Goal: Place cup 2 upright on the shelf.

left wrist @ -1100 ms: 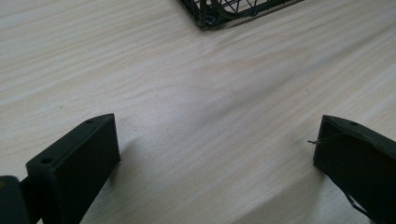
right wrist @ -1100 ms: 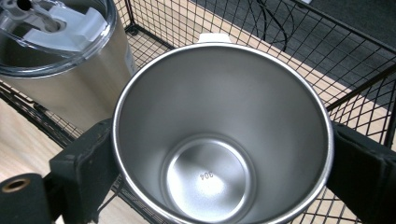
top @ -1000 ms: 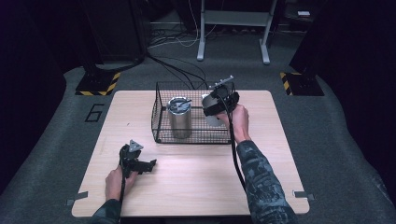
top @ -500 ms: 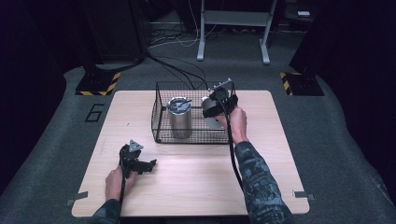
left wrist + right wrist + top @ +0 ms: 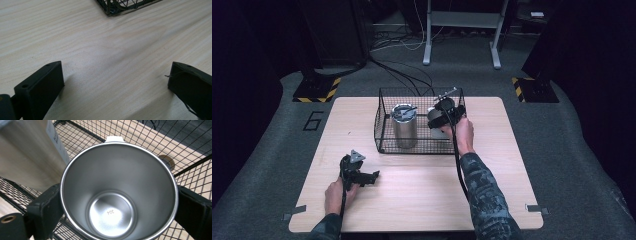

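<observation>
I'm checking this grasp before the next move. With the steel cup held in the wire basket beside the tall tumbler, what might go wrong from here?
Two risks, both judgements. The right tool grips the steel cup by its smooth, tapering sides, so it may slip or tilt. The tall tumbler stands close beside it inside the wire basket, so a sideways move may knock the tumbler or catch the mesh. The left tool rests open on the table, too far away to steady anything.

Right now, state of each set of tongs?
Left tongs: open, empty, low over the table.
Right tongs: closed on the steel cup, inside the wire basket.
</observation>
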